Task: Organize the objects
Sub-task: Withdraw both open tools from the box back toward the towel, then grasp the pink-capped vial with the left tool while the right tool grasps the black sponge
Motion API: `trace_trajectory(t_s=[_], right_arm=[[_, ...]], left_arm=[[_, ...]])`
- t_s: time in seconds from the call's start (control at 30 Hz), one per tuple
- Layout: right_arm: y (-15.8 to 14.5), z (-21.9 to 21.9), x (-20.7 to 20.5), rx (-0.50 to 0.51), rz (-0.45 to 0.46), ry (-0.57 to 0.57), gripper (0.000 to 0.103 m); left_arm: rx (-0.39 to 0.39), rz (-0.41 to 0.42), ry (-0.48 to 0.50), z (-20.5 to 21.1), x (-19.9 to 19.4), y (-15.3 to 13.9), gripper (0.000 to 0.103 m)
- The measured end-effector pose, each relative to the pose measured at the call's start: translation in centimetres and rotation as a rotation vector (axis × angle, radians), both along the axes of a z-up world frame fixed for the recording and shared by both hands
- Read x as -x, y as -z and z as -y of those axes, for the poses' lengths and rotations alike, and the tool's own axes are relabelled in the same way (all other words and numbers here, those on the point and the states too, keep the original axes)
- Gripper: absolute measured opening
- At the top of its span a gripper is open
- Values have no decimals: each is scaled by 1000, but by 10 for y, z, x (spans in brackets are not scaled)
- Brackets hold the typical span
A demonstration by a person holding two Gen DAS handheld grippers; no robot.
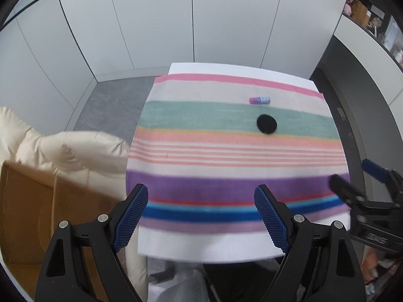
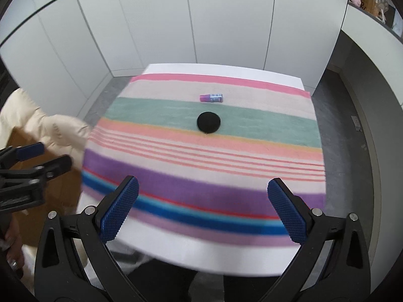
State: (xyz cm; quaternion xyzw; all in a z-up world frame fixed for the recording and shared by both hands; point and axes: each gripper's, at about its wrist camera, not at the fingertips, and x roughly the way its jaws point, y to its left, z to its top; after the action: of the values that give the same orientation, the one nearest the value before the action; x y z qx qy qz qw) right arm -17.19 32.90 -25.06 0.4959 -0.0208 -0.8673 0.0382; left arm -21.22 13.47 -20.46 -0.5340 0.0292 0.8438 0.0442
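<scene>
Both grippers, left gripper (image 1: 201,216) & right gripper (image 2: 202,210), jaws released, empty, poised to approach. Small pink-purple plastic bottle (image 2: 211,98) lies on its side just beyond flat round black disc (image 2: 208,122), mid striped-cloth worktop (image 2: 176,241).

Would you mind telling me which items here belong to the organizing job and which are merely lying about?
Belonging to the job:
- small pink-and-purple bottle, lying on its side
- round black object
- striped cloth they rest on

Lying about:
- cream padded jacket left of the table
- cardboard box beneath it
- shelf clutter, upper right
</scene>
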Motion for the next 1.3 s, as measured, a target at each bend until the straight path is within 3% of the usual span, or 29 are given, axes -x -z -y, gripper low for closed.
trace_trajectory(t_s=[0.17,0.23,0.37,0.6,0.67,0.7,0.9,1.03,1.3], right_arm=[[61,2,68,-46,20,22,103],[84,2,92,-42,29,23,98],[120,7,132,-77,20,15,97],[162,2,169,-59,84,5,70],[162,3,170,-84,51,-17,57],[161,3,169,-87,45,-24,46],[160,-55,164,6,56,99,44],[160,-88,158,6,61,153,44],[159,-108,150,21,54,143,44]], left_arm=[[49,-29,13,-12,41,24,87],[51,-22,15,-15,57,38,87],[56,8,10,-22,85,68,87],[17,55,-19,-38,121,110,87],[13,60,-13,-46,127,117,87],[4,63,-10,-50,130,120,87],[-42,67,32,-92,153,136,88],[-62,66,45,-127,174,150,88],[-92,19,46,-177,208,165,88]])
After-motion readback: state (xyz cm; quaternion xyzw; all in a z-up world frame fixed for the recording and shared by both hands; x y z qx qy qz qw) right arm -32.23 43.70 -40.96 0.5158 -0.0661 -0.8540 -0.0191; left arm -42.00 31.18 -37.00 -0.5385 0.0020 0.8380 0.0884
